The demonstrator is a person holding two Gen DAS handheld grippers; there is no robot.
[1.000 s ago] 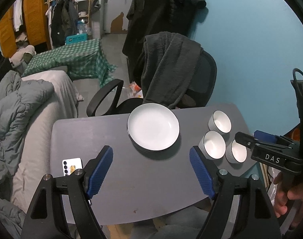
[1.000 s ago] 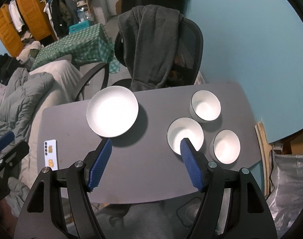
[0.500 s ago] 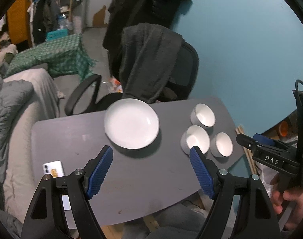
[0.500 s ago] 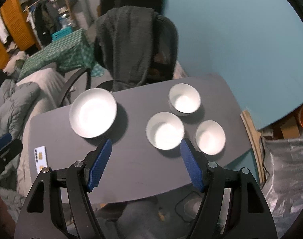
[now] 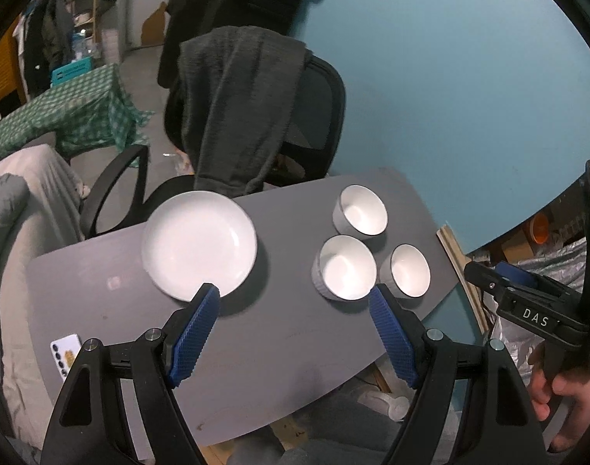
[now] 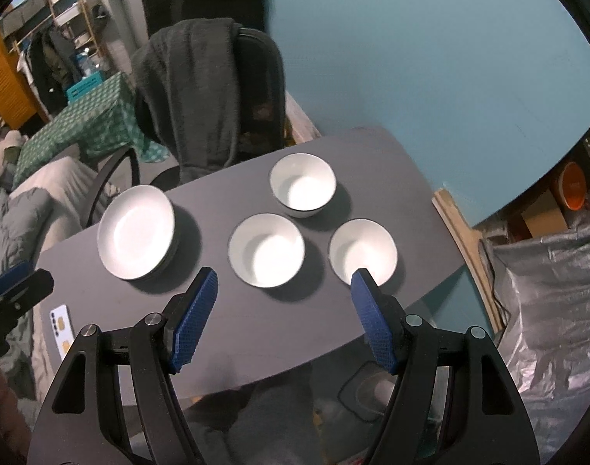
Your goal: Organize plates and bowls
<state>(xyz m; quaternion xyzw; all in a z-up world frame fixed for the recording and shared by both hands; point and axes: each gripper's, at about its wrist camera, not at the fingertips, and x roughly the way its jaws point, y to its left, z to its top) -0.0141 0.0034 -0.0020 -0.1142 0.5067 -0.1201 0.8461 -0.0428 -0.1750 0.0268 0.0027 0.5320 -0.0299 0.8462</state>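
Note:
A stack of white plates (image 5: pixel 198 244) sits on the grey table (image 5: pixel 256 333), far left of three white bowls: a far bowl (image 5: pixel 360 210), a middle bowl (image 5: pixel 344 267) and a right bowl (image 5: pixel 405 275). In the right wrist view the plates (image 6: pixel 136 227) and the far (image 6: pixel 302 185), middle (image 6: pixel 267 249) and right (image 6: pixel 363 252) bowls show too. My left gripper (image 5: pixel 293 302) is open and empty above the table's near half. My right gripper (image 6: pixel 283 285) is open and empty, above the table's front edge near the middle and right bowls.
A phone (image 5: pixel 65 352) lies at the table's near left corner. A black office chair with a dark garment (image 5: pixel 240 108) stands behind the table. A bed with grey bedding (image 5: pixel 8 232) is on the left. The blue wall (image 5: pixel 449 77) is right.
Both grippers have swung to the right and a little closer to the table, so the bowls sit nearer the middle of each view. Nothing on the table has moved.

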